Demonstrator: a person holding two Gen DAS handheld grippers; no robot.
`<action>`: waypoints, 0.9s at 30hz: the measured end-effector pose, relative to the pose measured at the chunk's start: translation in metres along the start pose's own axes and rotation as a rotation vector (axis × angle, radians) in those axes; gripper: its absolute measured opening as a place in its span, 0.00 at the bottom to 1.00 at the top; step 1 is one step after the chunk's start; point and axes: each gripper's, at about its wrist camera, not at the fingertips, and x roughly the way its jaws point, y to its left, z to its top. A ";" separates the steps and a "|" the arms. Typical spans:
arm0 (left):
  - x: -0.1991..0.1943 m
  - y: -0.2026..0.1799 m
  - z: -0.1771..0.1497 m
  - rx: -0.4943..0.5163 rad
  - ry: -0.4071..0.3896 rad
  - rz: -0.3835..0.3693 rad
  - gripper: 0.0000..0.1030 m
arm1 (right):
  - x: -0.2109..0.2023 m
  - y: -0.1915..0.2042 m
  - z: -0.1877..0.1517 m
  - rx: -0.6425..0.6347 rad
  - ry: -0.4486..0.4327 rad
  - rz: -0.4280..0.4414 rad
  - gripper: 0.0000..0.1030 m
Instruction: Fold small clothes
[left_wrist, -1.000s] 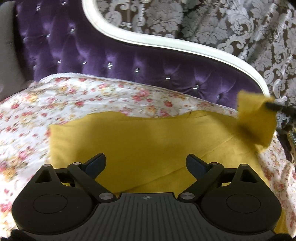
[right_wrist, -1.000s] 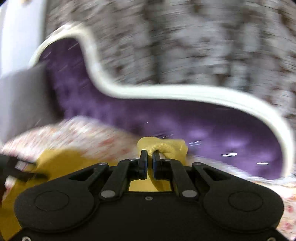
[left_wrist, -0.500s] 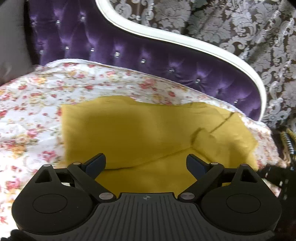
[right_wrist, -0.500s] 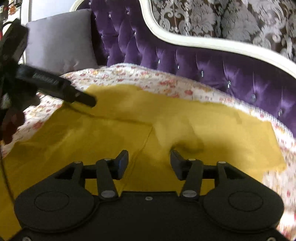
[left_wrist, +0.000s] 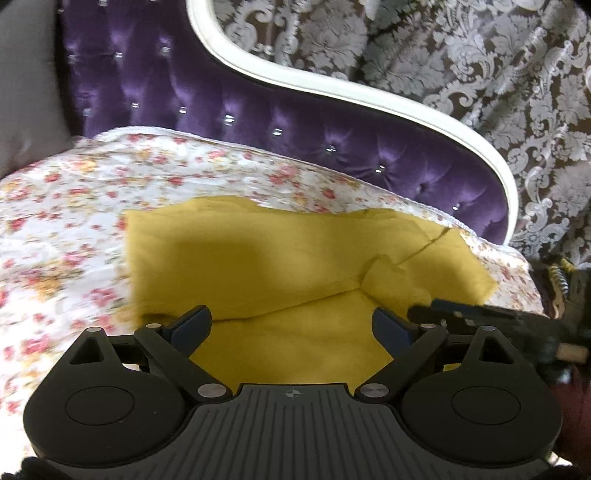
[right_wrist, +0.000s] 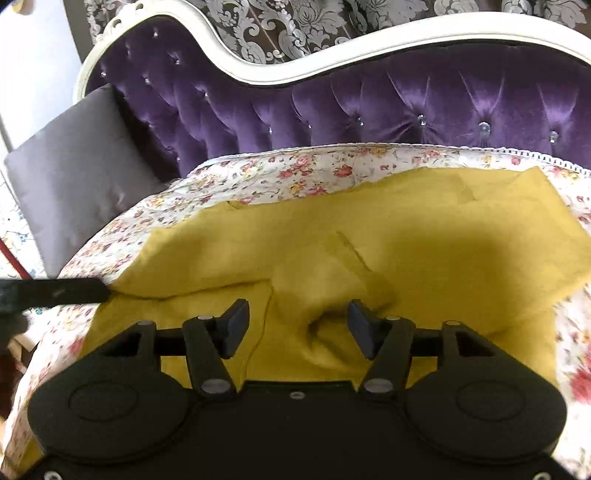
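Note:
A mustard-yellow garment lies folded over itself on the floral bed cover. My left gripper hovers low over its near edge, jaws wide open with nothing between them. My right gripper hangs just above a puckered fold of the cloth; its jaws are opening and the pads do not press on the fabric. One left finger shows as a dark bar at the cloth's left edge in the right wrist view. The right gripper's fingers enter the left wrist view from the right.
A tufted purple headboard with a white curved frame backs the bed. A grey cushion leans at the left. Patterned damask curtain hangs behind.
My right gripper let go of the yellow cloth corner it held raised, opened and sank toward the bed. The corner now lies folded onto the garment. My left gripper drifted a little sideways.

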 end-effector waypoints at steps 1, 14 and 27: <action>-0.003 0.003 0.000 -0.004 0.001 0.008 0.92 | -0.001 0.006 -0.001 -0.023 -0.014 0.023 0.64; 0.008 0.003 0.002 -0.023 0.059 -0.057 0.92 | -0.062 0.089 -0.063 -0.379 0.010 -0.012 0.68; 0.066 -0.050 -0.007 0.048 0.107 -0.096 0.91 | -0.060 0.060 -0.084 -0.266 0.058 -0.197 0.88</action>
